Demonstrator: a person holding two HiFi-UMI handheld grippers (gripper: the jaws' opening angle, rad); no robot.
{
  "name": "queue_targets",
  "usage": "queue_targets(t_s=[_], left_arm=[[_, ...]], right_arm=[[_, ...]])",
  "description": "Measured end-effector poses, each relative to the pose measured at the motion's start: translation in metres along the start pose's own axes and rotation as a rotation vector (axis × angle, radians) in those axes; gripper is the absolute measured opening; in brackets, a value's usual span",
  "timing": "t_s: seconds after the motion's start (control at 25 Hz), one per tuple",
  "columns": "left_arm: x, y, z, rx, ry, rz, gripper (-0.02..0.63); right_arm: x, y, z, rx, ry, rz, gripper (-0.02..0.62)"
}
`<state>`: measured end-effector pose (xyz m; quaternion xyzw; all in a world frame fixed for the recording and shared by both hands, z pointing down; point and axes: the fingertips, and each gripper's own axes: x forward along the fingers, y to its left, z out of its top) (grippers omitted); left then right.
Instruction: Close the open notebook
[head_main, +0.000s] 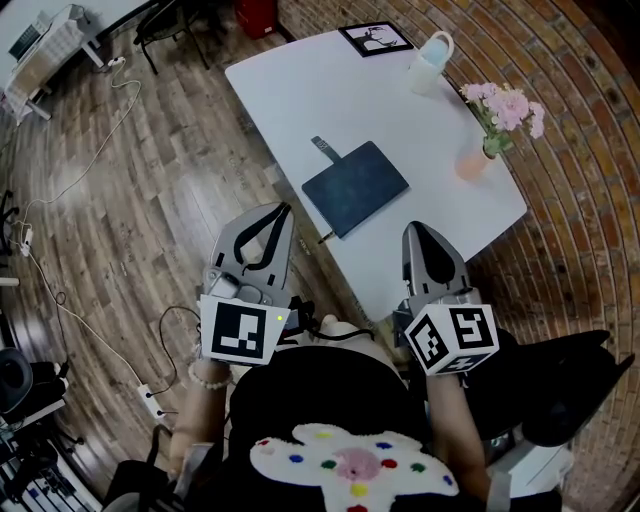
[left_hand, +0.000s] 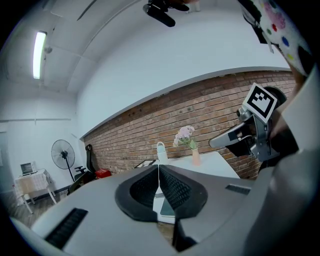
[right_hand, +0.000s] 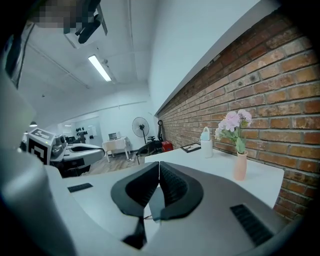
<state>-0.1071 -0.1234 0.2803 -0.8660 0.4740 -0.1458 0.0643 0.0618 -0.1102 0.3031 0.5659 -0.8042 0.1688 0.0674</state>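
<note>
We hold the left gripper (head_main: 283, 211) just off the white rectangular table's (head_main: 300, 90) near edge, jaws fully closed, empty. Dark blue flat notebook (head_main: 356, 187) lies closed by that edge. Right gripper (head_main: 413, 229) sits over the same edge, jaws together, empty.

The light over my work is soft and even, coming from ceiling strips: one long tube (left_hand: 38, 55) glows at the upper left of my left gripper view and a second strip (right_hand: 100, 68) in my right gripper view, both slightly blown out. The white tabletop (head_main: 300, 90) reads bright, with a mild sheen and only faint shadows. The wooden floor (head_main: 130, 200) carries a pale patch of glare. All three views bow strongly toward their edges and darken at the corners. My own fingers (left_hand: 175, 190), close to the lens, look soft.
</note>
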Motion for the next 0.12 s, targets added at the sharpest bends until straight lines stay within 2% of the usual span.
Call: queue_targets(t_s=[0.12], left_arm=[[0.0006,-0.0012,0.0009,-0.002,0.001,0.004,0.020]], right_arm=[[-0.0003,-0.0023,0.0003,-0.002,0.001,0.002,0.034]])
